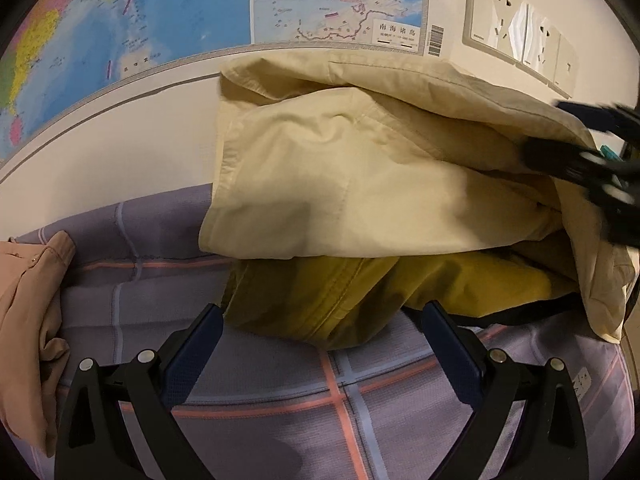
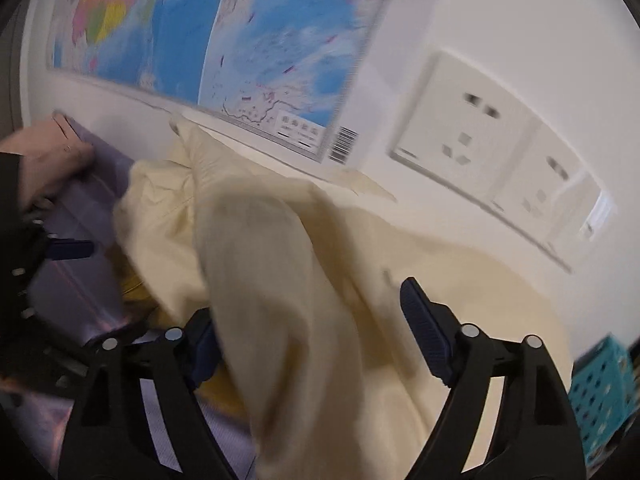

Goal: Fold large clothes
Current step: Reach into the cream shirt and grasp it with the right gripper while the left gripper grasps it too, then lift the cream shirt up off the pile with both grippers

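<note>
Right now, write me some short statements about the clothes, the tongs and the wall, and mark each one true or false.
1. The cream garment lies on top of the mustard garment. True.
2. The left tongs are clamped on the cream garment. False: they stand open, nothing between the pads.
3. A map hangs on the wall above the bed. True.
4. The plaid sheet is green. False: it is lilac with pink and pale blue lines.
5. The right tongs are shut on nothing. False: they stand apart with a fold of cream garment between them.
</note>
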Tool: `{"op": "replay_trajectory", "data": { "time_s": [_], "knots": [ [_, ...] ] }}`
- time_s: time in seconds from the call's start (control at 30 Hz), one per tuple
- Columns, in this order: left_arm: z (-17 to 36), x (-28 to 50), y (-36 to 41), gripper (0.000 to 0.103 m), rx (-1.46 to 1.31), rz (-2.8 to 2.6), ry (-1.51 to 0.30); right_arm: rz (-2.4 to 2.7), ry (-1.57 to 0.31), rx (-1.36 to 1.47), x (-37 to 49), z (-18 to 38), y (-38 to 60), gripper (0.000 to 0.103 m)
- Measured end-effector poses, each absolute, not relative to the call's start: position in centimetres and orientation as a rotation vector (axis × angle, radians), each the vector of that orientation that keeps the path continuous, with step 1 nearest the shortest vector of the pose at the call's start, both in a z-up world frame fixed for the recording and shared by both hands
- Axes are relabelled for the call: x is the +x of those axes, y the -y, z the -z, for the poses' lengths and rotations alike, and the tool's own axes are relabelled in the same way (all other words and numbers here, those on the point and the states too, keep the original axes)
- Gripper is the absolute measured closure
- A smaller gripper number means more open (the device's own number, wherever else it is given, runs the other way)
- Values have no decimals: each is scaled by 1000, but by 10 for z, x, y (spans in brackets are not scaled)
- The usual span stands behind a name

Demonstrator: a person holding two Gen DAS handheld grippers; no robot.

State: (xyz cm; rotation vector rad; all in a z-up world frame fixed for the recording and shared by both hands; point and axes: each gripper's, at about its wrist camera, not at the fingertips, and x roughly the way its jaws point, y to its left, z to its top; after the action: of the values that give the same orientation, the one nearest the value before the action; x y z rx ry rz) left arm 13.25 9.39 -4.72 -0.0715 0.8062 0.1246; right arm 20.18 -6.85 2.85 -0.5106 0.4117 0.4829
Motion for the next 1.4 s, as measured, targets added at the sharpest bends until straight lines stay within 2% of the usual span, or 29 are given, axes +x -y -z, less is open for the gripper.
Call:
{"op": "replay_trajectory", "data": {
  "time_s": [0.03, 0.07, 0.1, 0.2, 0.33, 0.43, 0.57, 0.83, 0.87, 0.93, 0.97, 1.0, 1.03, 1.1, 1.4],
  "knots": [
    [48, 133, -96, 7, -74, -123, -807, -495, -426, -505, 208, -29, 66, 76],
    [47, 132, -98, 7, -76, -120, -806, -503, -451, -495, 214, -30, 64, 93],
    [46, 132, -99, 7, -76, -117, -800, -509, -475, -477, 219, -32, 66, 98],
    [43, 128, -105, 7, -74, -100, -774, -540, -421, -375, 209, -67, 91, 99],
    [34, 127, -110, 7, -103, -45, -717, -586, -281, -169, 167, -152, 153, 99],
    [25, 126, -111, 7, -109, -6, -662, -558, -232, -113, 146, -194, 186, 99],
    [13, 121, -107, 7, -128, 76, -589, -567, -211, -37, 132, -216, 218, 99],
    [11, 120, -74, 8, -40, 221, -495, -583, -231, 68, 130, -218, 256, 99],
    [6, 125, -72, 12, -52, 216, -492, -582, -230, 71, 129, -218, 259, 99],
    [-3, 143, -81, 56, -70, 176, -469, -585, -228, 85, 128, -217, 265, 99],
    [-9, 152, -86, 70, -91, 186, -464, -585, -223, 85, 127, -217, 267, 99],
    [-14, 161, -89, 97, -110, 215, -480, -578, -218, 90, 124, -218, 273, 99],
    [-20, 166, -89, 101, -112, 225, -496, -575, -214, 94, 120, -219, 279, 99],
    [-36, 157, -80, 101, -107, 225, -467, -560, -194, 108, 111, -226, 293, 99],
    [-189, 71, -72, 102, -108, 318, -117, -527, 82, 131, -8, -308, 359, 100]
  ]
}}
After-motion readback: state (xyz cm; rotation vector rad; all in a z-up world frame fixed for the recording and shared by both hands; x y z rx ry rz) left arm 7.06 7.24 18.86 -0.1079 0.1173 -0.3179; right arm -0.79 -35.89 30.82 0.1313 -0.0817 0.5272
